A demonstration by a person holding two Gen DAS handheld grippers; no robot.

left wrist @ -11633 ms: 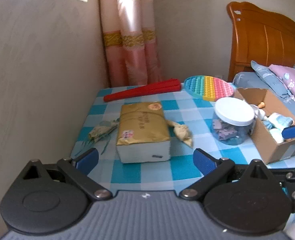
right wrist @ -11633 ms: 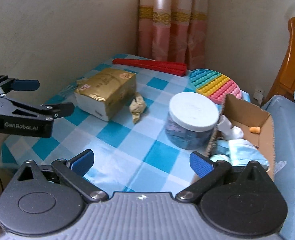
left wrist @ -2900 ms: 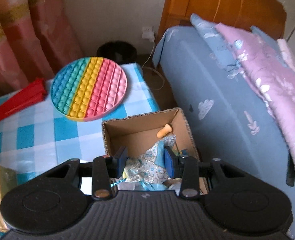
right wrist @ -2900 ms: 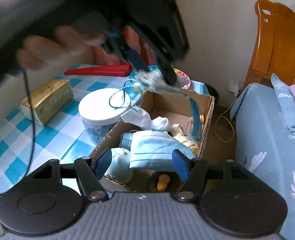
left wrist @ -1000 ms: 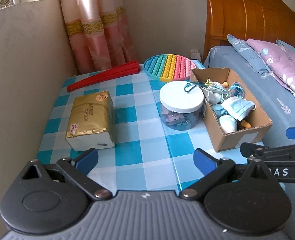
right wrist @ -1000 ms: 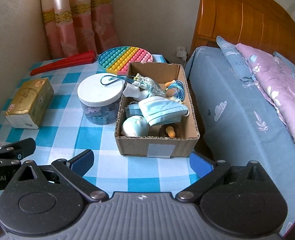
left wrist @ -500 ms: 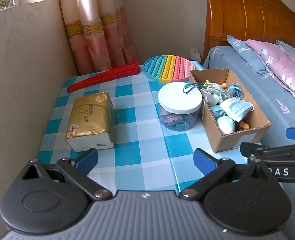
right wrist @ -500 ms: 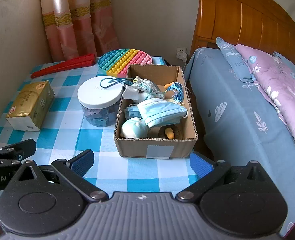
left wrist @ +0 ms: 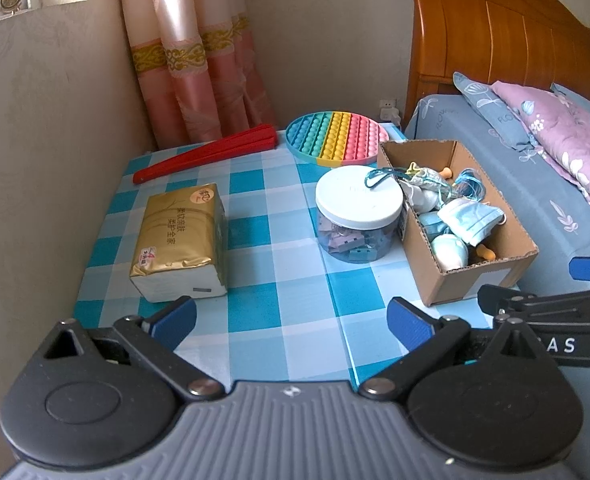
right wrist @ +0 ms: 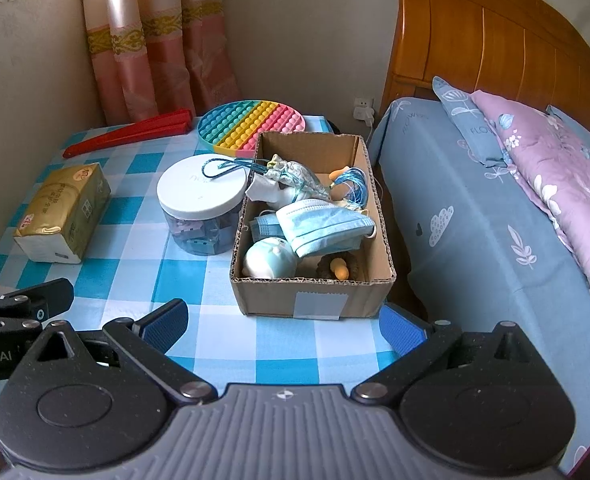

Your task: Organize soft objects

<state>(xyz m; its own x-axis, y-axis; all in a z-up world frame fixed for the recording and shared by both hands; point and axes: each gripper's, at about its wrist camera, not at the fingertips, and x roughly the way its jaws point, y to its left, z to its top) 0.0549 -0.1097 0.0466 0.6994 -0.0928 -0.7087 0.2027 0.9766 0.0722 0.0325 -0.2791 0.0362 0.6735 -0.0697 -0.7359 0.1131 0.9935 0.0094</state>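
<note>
- The left gripper (left wrist: 291, 322) has its blue fingers (left wrist: 173, 319) spread wide with nothing between them, hanging over the near edge of the table (left wrist: 279, 280).
- The right gripper (right wrist: 282, 327) is likewise spread and empty, its fingers (right wrist: 400, 330) flanking the near end of the cardboard box (right wrist: 315, 300).
- In the left view, the right gripper's black arm pokes in at 3 o'clock; in the right view, the left gripper's arm shows at 9 o'clock.
- The box sits at the table's right edge, at 12 o'clock from the right gripper and at 2 o'clock from the left one.
- Inside the box lie the soft things: a blue face mask (right wrist: 323, 226) on top near the middle, a pale round squishy toy (right wrist: 269, 260) at the near left corner, a patterned pouch (right wrist: 295, 178) toward the far end, and blue cord (right wrist: 353, 182) at the far right.
- A blue loop of string (right wrist: 219, 168) from the pouch trails out over the white lid of the jar (right wrist: 201, 204), which stands touching the box's left wall.
- A gold tissue pack (left wrist: 179, 240) lies at 11 o'clock from the left gripper, well apart from the jar.
- A rainbow bubble toy (left wrist: 337, 138) rests at the far edge, just behind the box, with a red folded fan (left wrist: 207, 154) to its left.
- A bed (right wrist: 495, 208) with blue sheets stands just beside the table at 2 o'clock.
</note>
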